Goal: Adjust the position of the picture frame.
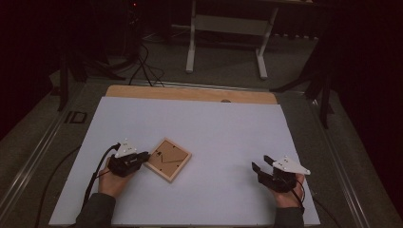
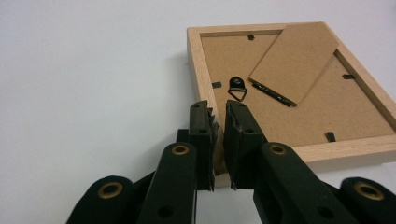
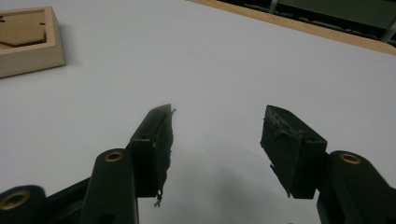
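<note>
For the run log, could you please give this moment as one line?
left gripper: shut on square wooden picture frame rim, face down | right gripper: open, idle | white table

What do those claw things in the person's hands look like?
Each is black. The left gripper and right gripper each carry a pale three-cornered plate on top and trail a dark cable. Their two black jaws have brass-coloured rivets and worn, ragged pads. The person wears dark grey sleeves.

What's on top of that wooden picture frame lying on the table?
The frame lies face down: backing board, fold-out stand, hanging ring and small clips show. The left tool grips its edge. Its front is hidden.
</note>
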